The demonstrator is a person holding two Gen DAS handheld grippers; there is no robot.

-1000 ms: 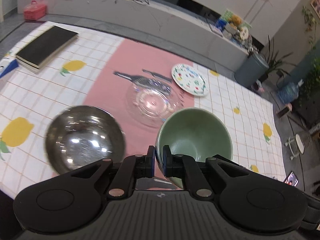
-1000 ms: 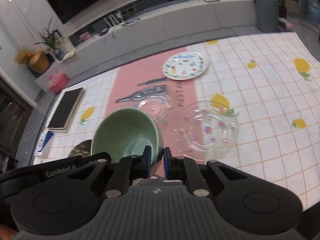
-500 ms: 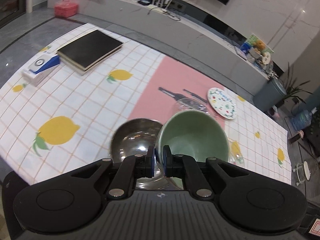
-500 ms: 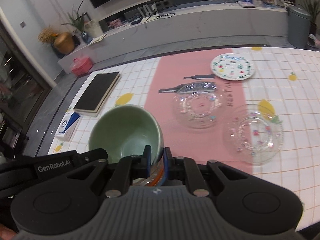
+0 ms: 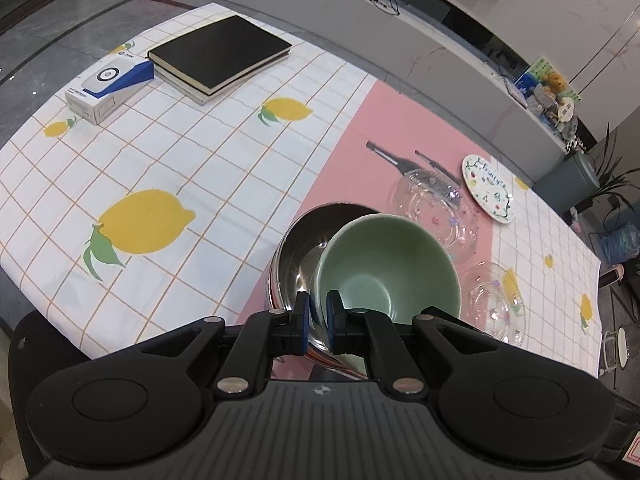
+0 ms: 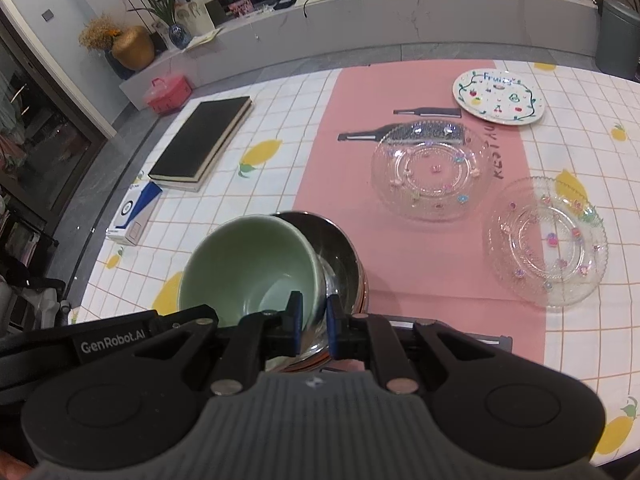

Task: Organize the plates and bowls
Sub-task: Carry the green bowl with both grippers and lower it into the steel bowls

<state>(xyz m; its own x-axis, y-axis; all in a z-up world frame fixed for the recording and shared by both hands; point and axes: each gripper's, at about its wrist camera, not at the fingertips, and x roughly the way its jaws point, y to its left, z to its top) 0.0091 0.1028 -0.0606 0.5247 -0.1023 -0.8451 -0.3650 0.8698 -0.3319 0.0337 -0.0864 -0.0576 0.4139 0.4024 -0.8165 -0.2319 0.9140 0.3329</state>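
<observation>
My left gripper is shut on the near rim of a green bowl, holding it tilted over a steel bowl. In the right wrist view the green bowl leans into the steel bowl, and my right gripper is closed around the steel bowl's near rim, beside the green bowl's wall. Two clear glass plates and a white fruit-pattern plate lie on the table.
A black book and a blue-white box lie at the far left of the table. A low grey ledge runs behind the table. A grey bin stands off the right edge.
The green bowl has moved left, from beside the steel bowl to over and into it. Both grippers kept their grip and travelled with it; the views rose and pulled back.
</observation>
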